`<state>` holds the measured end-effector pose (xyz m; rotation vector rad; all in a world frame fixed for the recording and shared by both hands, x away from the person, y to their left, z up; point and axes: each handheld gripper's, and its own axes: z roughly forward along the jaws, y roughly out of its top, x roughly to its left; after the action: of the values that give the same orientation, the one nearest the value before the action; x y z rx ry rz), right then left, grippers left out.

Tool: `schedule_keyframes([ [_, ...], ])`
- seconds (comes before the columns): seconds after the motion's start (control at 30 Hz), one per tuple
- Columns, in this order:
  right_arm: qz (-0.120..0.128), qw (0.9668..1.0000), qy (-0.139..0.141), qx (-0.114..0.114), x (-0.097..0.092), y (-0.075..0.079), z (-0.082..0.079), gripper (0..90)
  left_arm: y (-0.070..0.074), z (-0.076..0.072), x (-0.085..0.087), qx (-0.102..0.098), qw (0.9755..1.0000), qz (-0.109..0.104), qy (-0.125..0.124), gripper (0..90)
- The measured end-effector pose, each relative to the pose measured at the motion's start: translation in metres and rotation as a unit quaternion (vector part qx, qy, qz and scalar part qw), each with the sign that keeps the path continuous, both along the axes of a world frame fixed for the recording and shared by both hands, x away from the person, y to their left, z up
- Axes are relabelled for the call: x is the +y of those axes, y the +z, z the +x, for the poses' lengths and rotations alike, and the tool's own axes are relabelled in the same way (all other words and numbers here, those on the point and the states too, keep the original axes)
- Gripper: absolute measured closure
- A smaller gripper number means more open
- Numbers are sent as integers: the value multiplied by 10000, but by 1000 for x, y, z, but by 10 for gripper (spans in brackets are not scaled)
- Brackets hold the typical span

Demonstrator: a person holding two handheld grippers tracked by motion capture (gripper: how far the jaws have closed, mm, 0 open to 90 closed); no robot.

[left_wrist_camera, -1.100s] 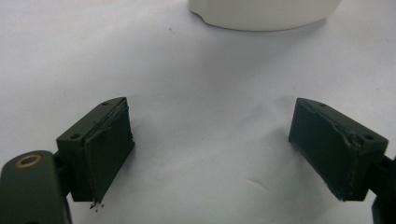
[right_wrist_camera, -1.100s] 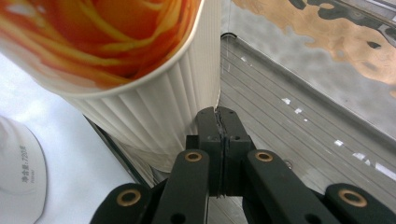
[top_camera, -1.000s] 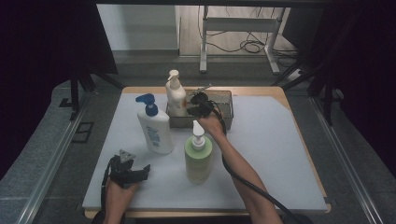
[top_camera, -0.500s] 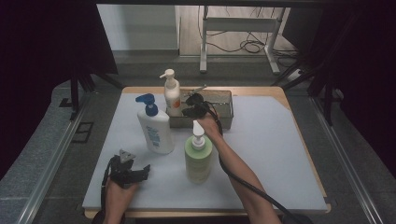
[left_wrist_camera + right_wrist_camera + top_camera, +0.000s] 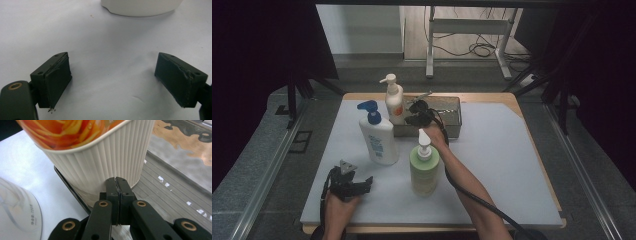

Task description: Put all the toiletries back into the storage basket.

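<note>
A cream pump bottle with an orange label [image 5: 394,102] stands at the left end of a grey metal tray [image 5: 454,125]. My right gripper [image 5: 408,119] is shut with nothing between its jaws, and its tips press against the bottle's ribbed base [image 5: 105,162]. In the right gripper view the shut gripper [image 5: 117,180] touches that base just above the tray's dark rim. Whether the bottle stands inside the tray or on its edge I cannot tell. My left gripper [image 5: 366,183] rests open on the white mat at the front left. Its jaws [image 5: 113,72] hold nothing.
A white bottle with a blue pump [image 5: 379,141] stands left of the tray, its base just ahead of my left gripper [image 5: 142,6]. A green pump bottle [image 5: 424,171] stands near the right forearm. The white mat [image 5: 512,165] stretches out to the right.
The cream bottle has slid a little to the left, with the right gripper's tips following against its base. The left gripper has stayed put.
</note>
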<state>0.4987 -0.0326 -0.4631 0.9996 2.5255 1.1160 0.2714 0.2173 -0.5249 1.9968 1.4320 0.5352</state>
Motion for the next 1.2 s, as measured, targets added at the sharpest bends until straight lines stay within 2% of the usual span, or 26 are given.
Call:
schedule_keyframes([
  [0.2, 23, 10000, 46, 19, -1, 0, -1, 887, 0, 0, 0, 1, 10000, 2, -1, 129],
  [0.4, -74, 9999, 96, -55, -3, 0, -3, 849, 0, 0, 0, 0, 10000, 1, 0, 129],
  [0.53, -62, 9999, 129, -91, -6, 4, -6, 830, 0, 0, 0, -1, 10000, 0, 1, 129],
  [0.77, -35, 9993, 230, -284, -12, 15, -13, 790, 0, 0, 0, -1, 10000, -2, 0, 129],
  [1.0, 46, 9986, 207, -479, -23, 28, -21, 681, 0, 0, 0, -1, 10000, -1, 0, 129],
  [1.2, 162, 9981, 213, -550, -34, 36, -30, 511, 0, 0, 0, -7, 10000, -5, -1, 129],
])
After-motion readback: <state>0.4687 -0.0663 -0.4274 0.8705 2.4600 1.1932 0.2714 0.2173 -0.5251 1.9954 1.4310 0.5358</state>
